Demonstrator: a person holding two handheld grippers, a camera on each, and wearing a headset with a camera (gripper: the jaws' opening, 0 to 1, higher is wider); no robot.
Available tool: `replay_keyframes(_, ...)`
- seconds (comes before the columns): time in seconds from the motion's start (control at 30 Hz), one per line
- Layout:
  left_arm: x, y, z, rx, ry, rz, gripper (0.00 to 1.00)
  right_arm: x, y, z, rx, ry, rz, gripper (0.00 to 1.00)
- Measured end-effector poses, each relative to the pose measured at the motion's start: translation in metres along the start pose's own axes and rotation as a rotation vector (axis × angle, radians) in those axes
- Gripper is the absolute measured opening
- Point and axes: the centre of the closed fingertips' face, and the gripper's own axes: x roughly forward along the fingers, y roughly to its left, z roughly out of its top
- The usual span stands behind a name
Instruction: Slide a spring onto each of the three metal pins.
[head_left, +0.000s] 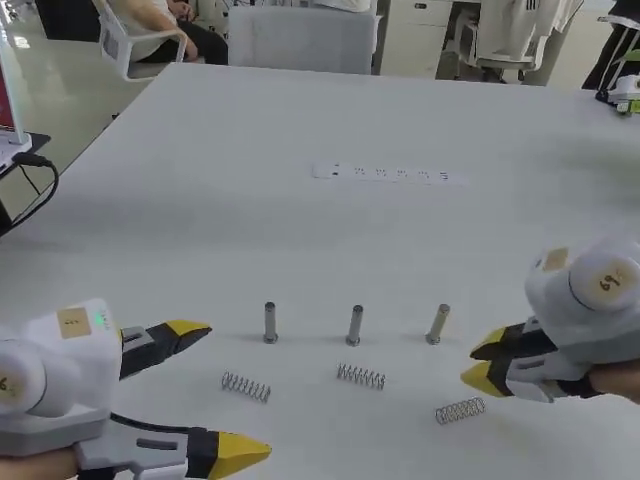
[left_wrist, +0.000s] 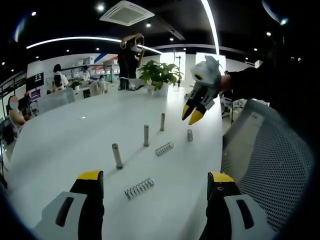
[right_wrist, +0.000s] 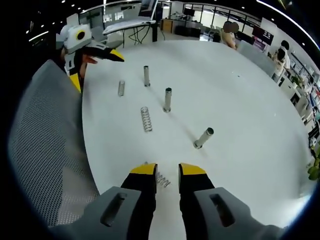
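Spring (right_wrist: 161, 180) lies just beyond right gripper's (right_wrist: 168, 169) fingers (right_wrist: 193, 173).

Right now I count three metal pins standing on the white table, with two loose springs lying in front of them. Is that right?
Not quite. Three springs lie there, not two: the head view shows the left spring, the middle spring and the right spring. The three metal pins do stand on the white table.

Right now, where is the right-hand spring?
In the head view, the right spring lies flat at lower right, just this side of the right pin and beside the right claw.
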Motion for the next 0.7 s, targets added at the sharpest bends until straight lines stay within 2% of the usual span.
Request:
replay_keyframes(0.13,0.0,0.0,0.0,-0.002,0.0,0.002,0.82,0.006,0.014,-0.004,-0.089,0.052,0.06,0.16)
replay_keyframes(0.3,-0.001,0.001,-0.001,-0.007,-0.001,0.004,0.82,0.012,0.02,-0.008,-0.17,0.105,0.087,0.16)
replay_keyframes(0.5,-0.002,0.001,-0.002,-0.011,-0.003,0.006,0.81,0.021,0.025,-0.009,-0.222,0.145,0.126,0.15)
replay_keyframes(0.6,-0.002,0.001,-0.002,-0.012,-0.003,0.007,0.81,0.024,0.025,-0.011,-0.265,0.179,0.131,0.14)
replay_keyframes(0.7,-0.002,0.001,-0.002,-0.013,-0.003,0.007,0.81,0.027,0.026,-0.011,-0.278,0.188,0.143,0.14)
